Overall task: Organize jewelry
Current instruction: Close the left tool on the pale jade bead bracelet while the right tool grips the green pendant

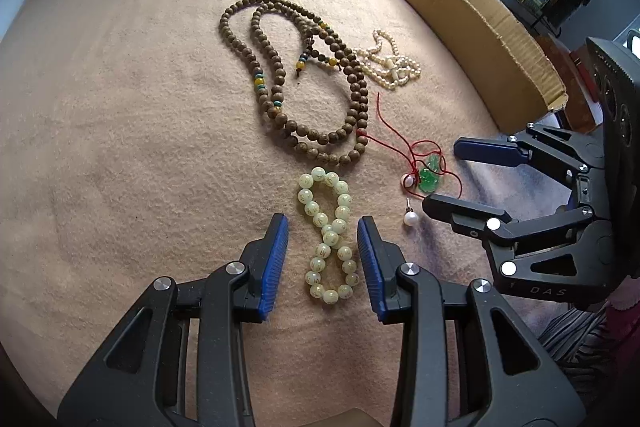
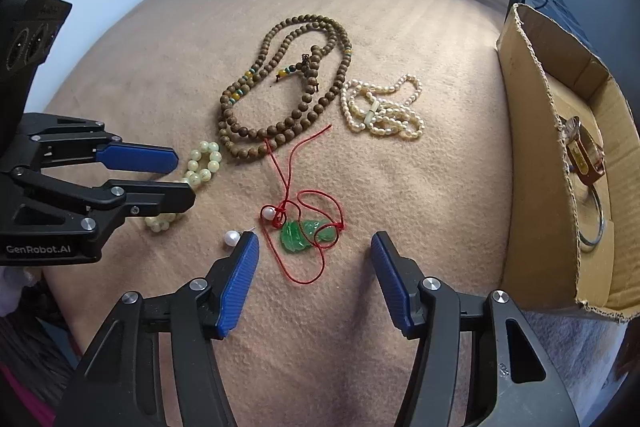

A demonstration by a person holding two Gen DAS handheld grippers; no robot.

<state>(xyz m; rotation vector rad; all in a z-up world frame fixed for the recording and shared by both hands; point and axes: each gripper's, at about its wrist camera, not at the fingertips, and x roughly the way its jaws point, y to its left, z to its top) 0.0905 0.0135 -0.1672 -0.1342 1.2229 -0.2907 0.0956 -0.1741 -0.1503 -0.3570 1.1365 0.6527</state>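
On the tan felt mat (image 1: 120,147) the left gripper (image 1: 322,227) has its jaws spread wide on either side of the pale green bead bracelet (image 1: 329,239), which lies twisted in a figure eight and is not gripped. The right gripper (image 2: 314,247) is also wide open and empty, its fingers flanking the green pendant on a red cord (image 2: 298,235), with a loose pearl earring (image 2: 232,238) just beside its left fingertip. The brown bead necklace (image 2: 280,87) and the pearl strand (image 2: 380,111) lie farther back, the cardboard box (image 2: 536,147) to the right
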